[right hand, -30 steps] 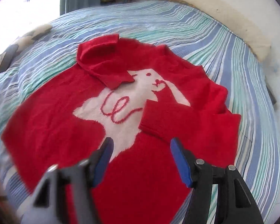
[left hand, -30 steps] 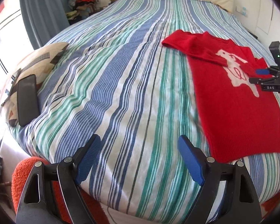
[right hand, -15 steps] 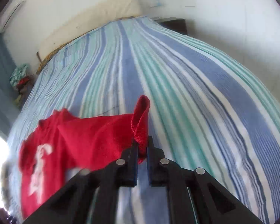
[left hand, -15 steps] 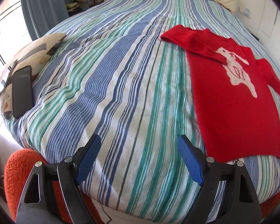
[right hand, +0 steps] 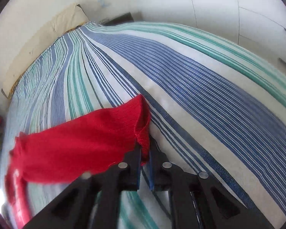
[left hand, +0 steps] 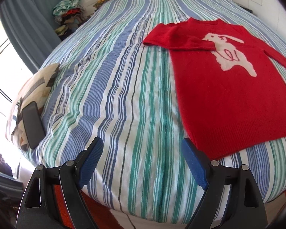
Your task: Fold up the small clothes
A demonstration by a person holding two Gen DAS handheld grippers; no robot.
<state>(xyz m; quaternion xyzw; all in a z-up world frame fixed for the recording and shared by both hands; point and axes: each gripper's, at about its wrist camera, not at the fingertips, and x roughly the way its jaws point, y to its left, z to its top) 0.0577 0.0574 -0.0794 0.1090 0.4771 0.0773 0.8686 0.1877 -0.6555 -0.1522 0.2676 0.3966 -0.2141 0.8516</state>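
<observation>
Red sweater (left hand: 228,87) lies flat on the striped bed (left hand: 124,95), right side in the left wrist view, white rabbit design up, one sleeve folded across the chest. Left hand-held gripper (left hand: 141,162) released, jaws wide apart, hovering over bare bedspread near the bed's edge, just beside the sweater hem. Right hand-held gripper (right hand: 144,152) clenched on the cuff of the other sleeve (right hand: 85,139), sleeve stretched out over the bed. Phone (left hand: 32,122) on a pillow (left hand: 38,84) at far left.
</observation>
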